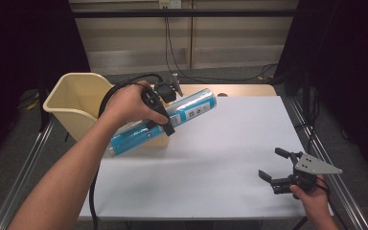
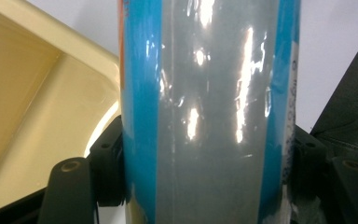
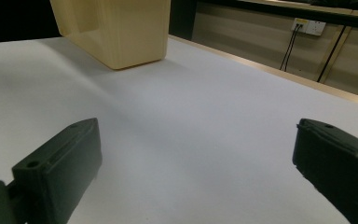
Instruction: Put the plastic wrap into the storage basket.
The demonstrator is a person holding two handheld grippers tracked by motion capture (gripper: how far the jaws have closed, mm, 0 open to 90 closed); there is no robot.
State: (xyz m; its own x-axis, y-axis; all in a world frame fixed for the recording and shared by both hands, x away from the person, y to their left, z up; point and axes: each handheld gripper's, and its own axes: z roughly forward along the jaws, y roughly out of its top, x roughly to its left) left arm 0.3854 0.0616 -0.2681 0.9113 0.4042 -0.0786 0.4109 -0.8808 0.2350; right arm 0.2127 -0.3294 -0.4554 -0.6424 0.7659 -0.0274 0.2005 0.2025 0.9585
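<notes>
Tube (image 1: 165,122) is up off the table (image 1: 220,158), clamped across its middle by the left gripper (image 1: 160,112), lying at a slant with its far end higher and pointing right, its near end low beside the cream bin (image 1: 76,103). From the left gripper view you can see the jaws pinched on either side of that glossy blue-and-grey wrap, the bin's rim just to one side. Looks like it's headed for the bin.

Here's the worry: that wrap is slick and shiny, and the tube is long, so weight hangs out on both sides of the grip. Any twist of the wrist and it could pivot or slide through the pads. And the low end sits right by the bin's wall; swing it across without lifting enough and it may knock the rim, tip the light bin or jar the tube loose.

Right gripper (image 1: 280,170) sits low at the near right corner, jaws spread wide, nothing between them, well apart from the action. No help from there if the tube slips.
</notes>
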